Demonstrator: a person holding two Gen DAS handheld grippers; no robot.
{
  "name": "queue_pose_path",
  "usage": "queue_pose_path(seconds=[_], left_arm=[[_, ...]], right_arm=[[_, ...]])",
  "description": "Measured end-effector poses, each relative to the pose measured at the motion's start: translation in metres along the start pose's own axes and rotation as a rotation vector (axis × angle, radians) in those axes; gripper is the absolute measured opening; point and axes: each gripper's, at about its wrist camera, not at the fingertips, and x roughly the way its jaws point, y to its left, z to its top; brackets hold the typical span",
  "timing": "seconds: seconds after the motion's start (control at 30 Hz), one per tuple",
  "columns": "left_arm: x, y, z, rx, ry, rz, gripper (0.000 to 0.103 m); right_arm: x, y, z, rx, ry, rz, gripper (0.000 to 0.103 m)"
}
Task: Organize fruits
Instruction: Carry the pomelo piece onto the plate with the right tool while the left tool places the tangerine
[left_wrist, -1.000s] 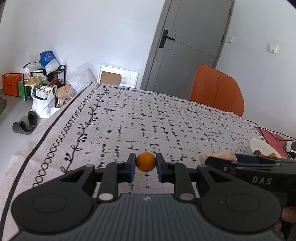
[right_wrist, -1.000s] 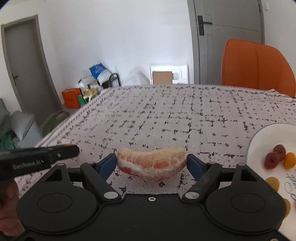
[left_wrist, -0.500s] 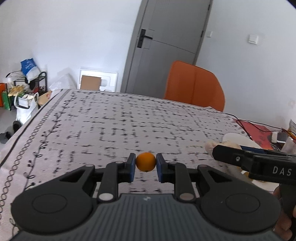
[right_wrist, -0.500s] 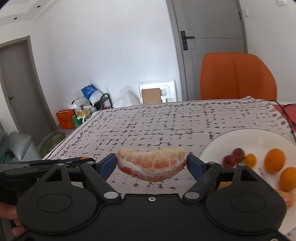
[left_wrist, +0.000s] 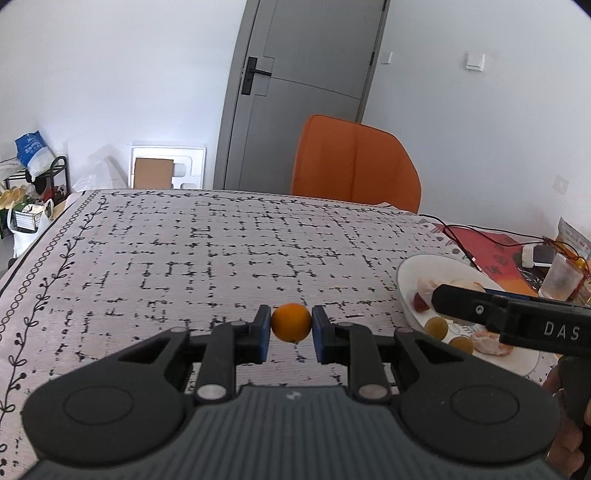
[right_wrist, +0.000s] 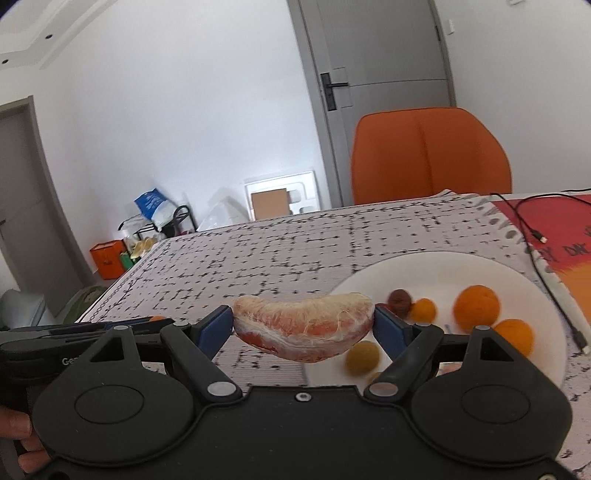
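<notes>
Both loads are now swung toward the plate: kumquat pinched in the left fingers, pomelo wedge clamped in the right fingers. Drop-off looks next.

an orange chair stood at the far side of the table, which had a white cloth with black marks on it, and a grey door with a black handle was shut behind the chair. a white foam tray with a brown card in it leaned on the wall by the door, near a black rack with a blue bag on top. a black wire lay over a red sheet at the right end of the table, and an orange box sat on the floor.
</notes>
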Motion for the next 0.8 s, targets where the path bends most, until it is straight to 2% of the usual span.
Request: queue_pose_path(seconds=[0.8], left_arm=[[0.028, -0.061, 0.011, 0.11, 0.013, -0.058, 0.022]], right_arm=[[-0.009, -0.078, -0.011, 0.132, -0.021, -0.091, 0.079]])
